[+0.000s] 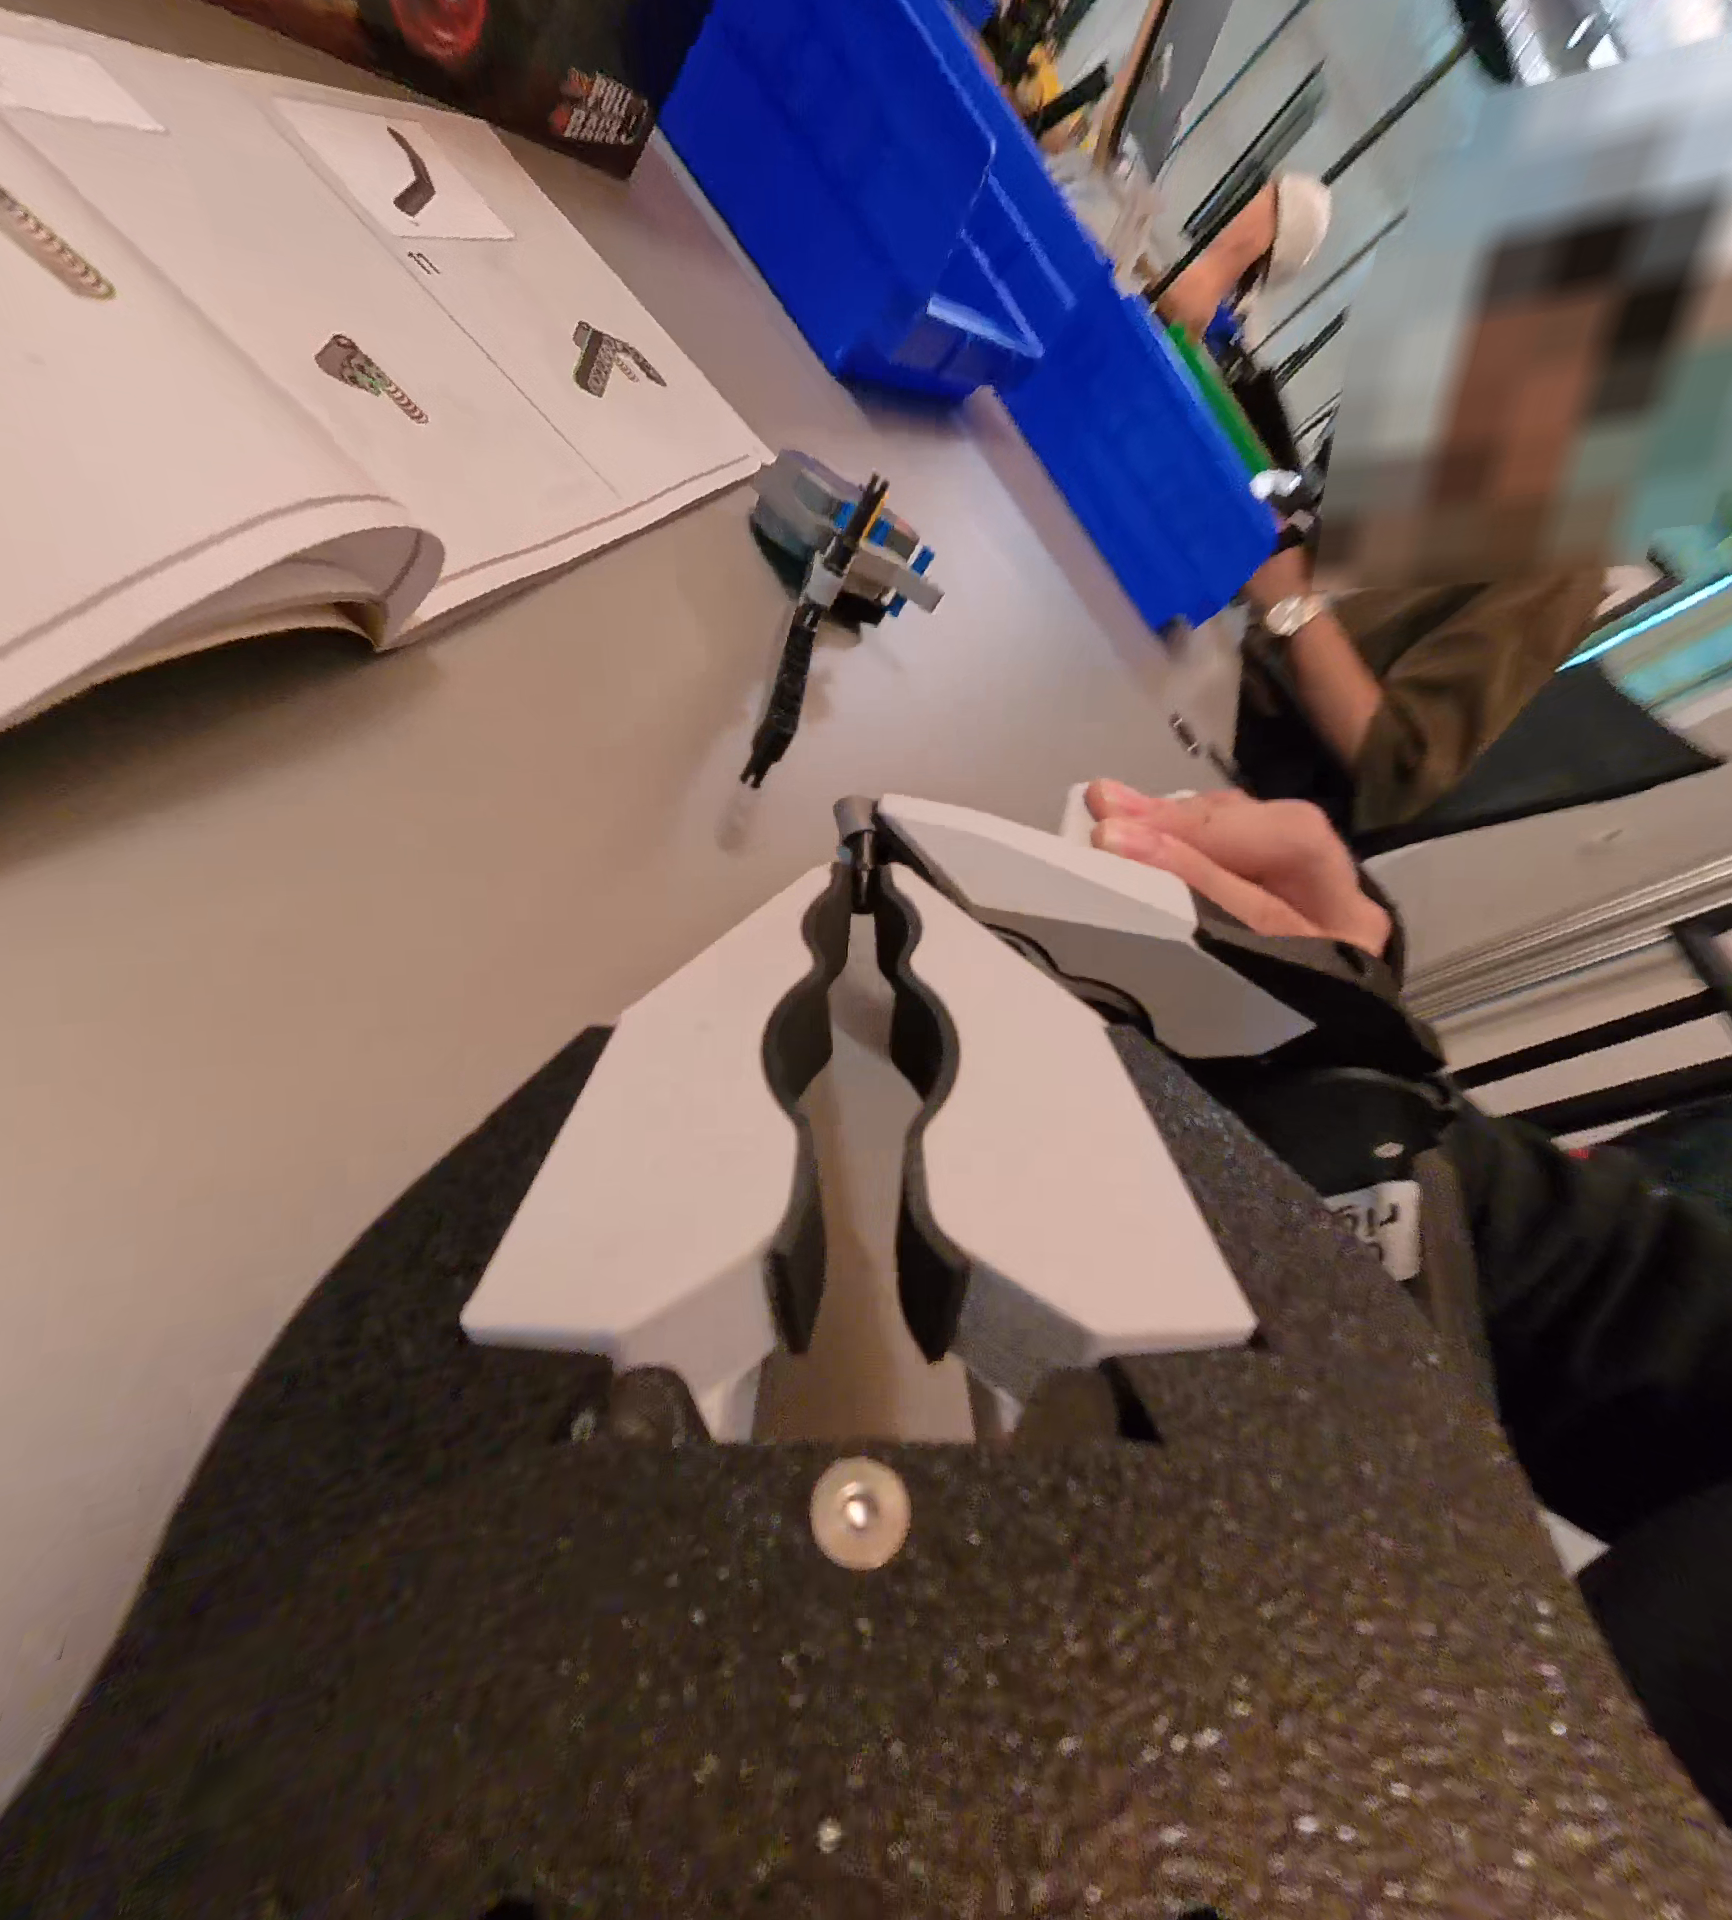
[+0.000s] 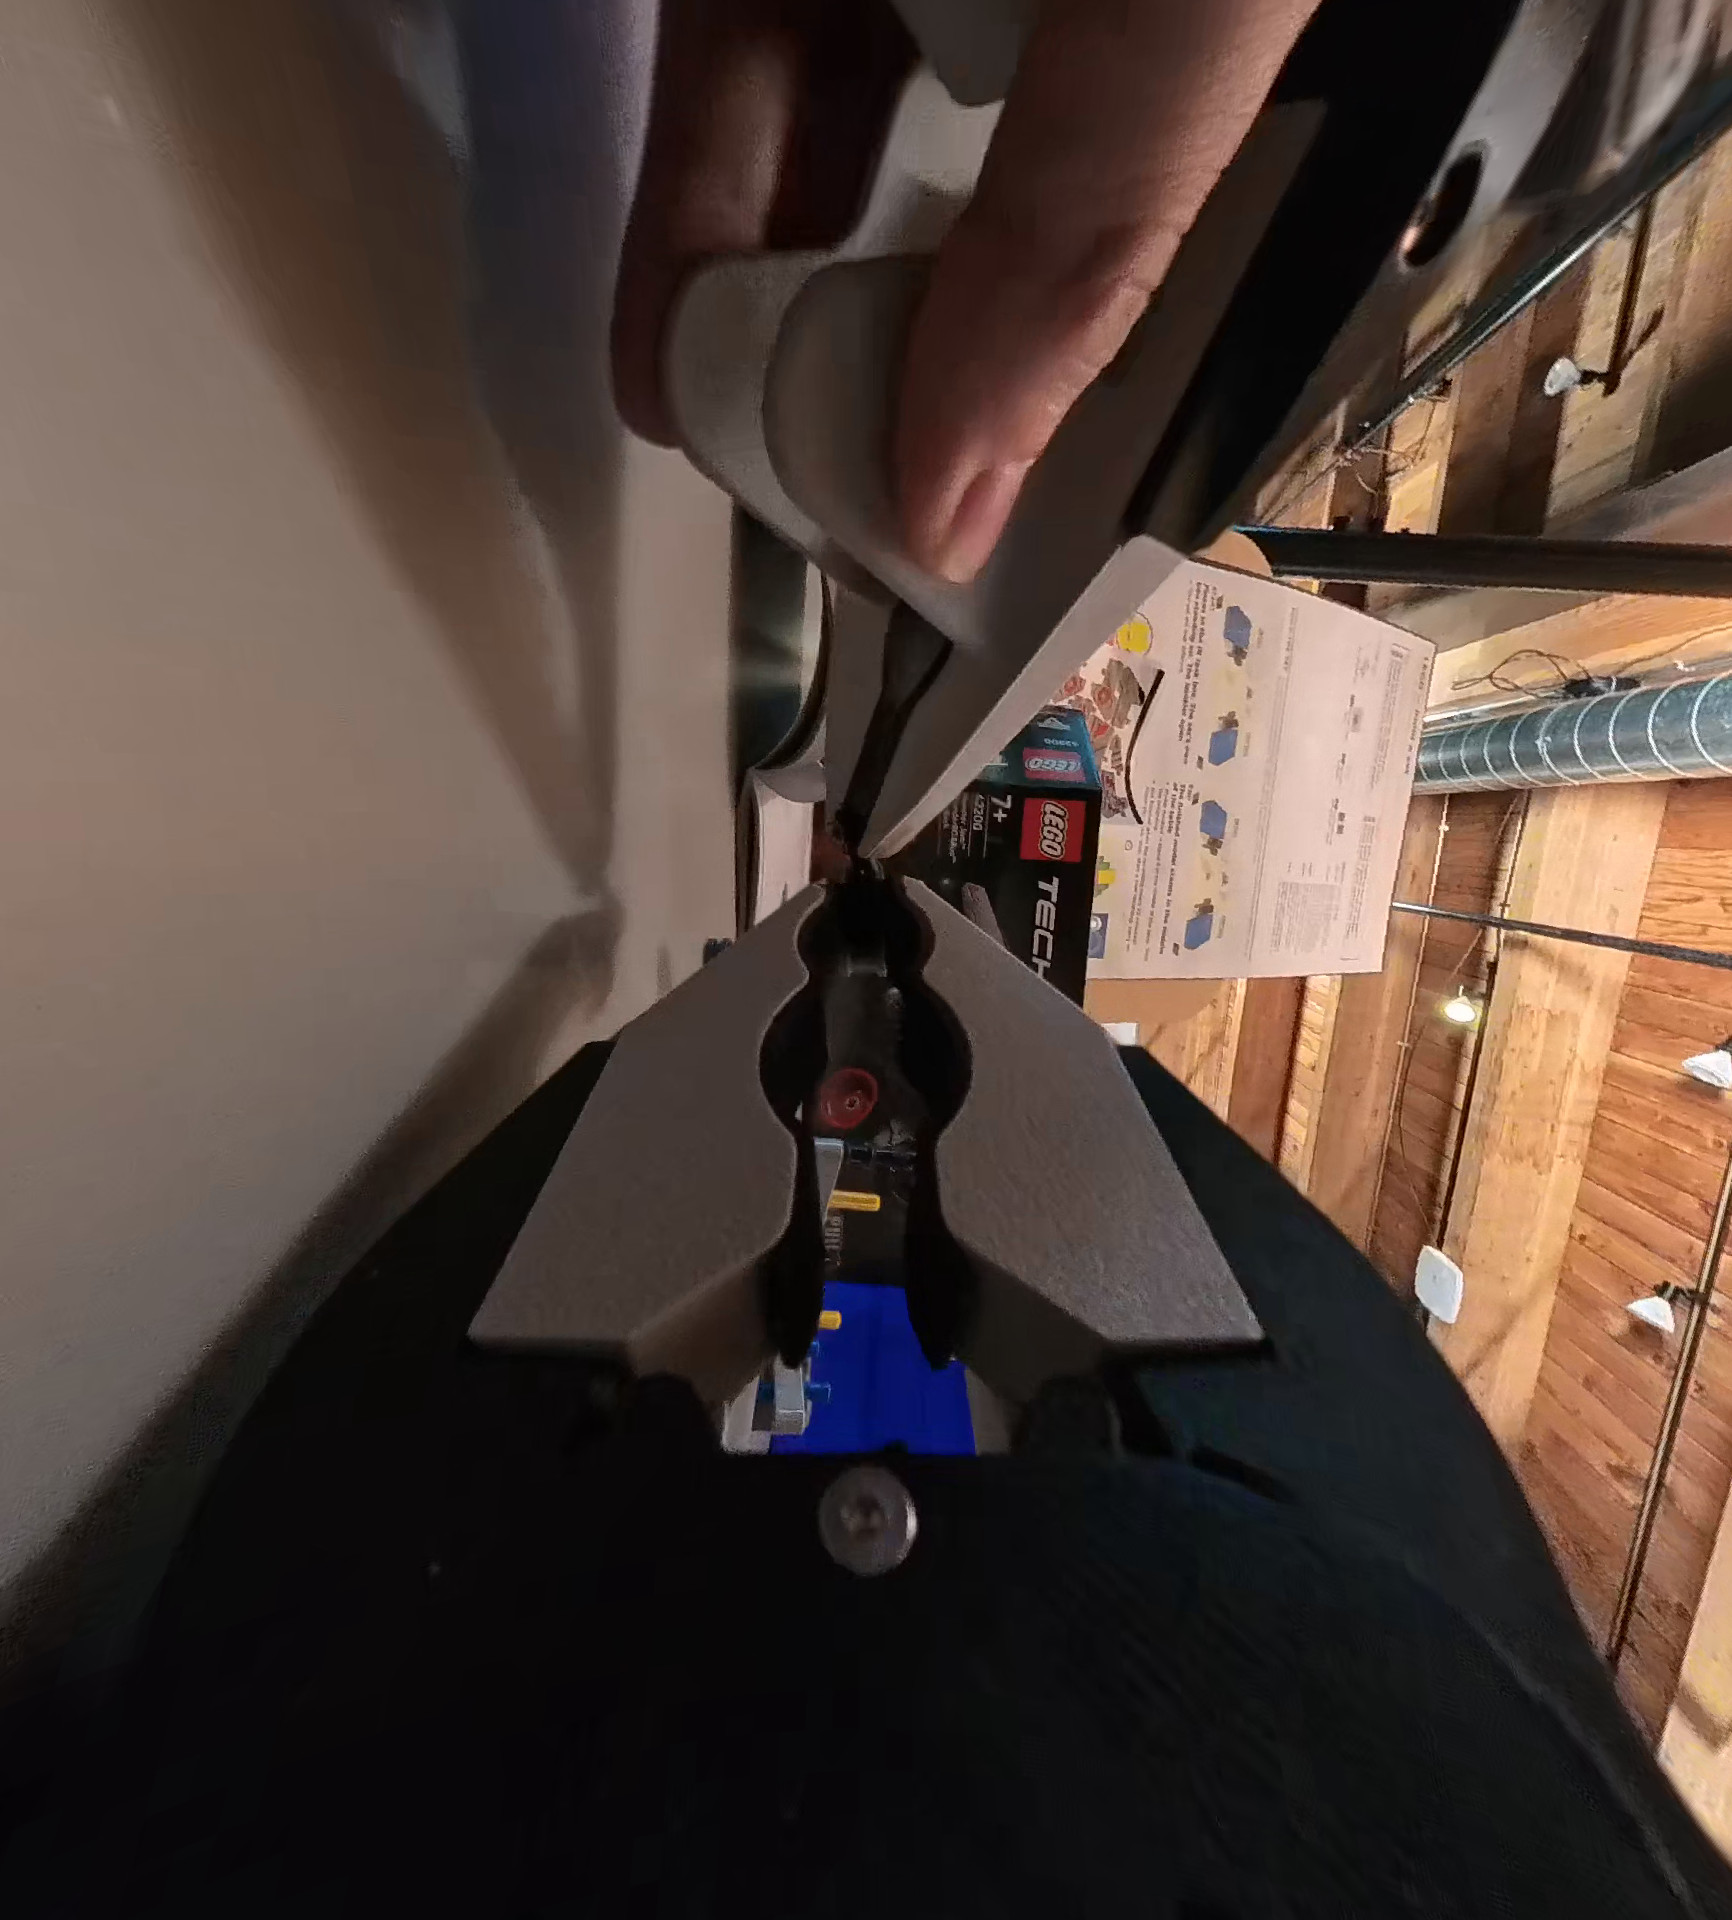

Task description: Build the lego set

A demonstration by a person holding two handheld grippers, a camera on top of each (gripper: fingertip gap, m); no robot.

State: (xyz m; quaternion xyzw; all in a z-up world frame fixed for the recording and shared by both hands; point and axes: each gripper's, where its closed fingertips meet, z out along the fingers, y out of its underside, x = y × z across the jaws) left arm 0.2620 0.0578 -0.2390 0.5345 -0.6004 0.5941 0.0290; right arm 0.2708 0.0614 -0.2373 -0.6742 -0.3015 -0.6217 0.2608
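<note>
My left gripper [image 1: 857, 883] is shut on a small black piece with a grey end [image 1: 851, 831] and holds it above the table. My right gripper [image 1: 877, 826], held by a hand [image 1: 1246, 862], comes in from the right, and its shut tips touch that piece. In the right wrist view my right gripper [image 2: 860, 883] is shut, with something dark at its tips. The left gripper [image 2: 867, 826] meets it tip to tip from above. Whether the right one grips the piece is hidden. A partly built grey and blue model [image 1: 841, 540] with a long black beam [image 1: 784, 675] lies on the table beyond.
An open instruction booklet [image 1: 218, 364] lies at the left on the grey table [image 1: 270, 883]. Blue bins [image 1: 945, 239] stand at the back, with a dark set box [image 1: 529, 73] beside them. Another person sits at the right [image 1: 1444, 665]. A set box [image 2: 1038, 883] and a paper sheet [image 2: 1288, 769] show ahead. Both grippers' tips are close together, under 4 cm apart.
</note>
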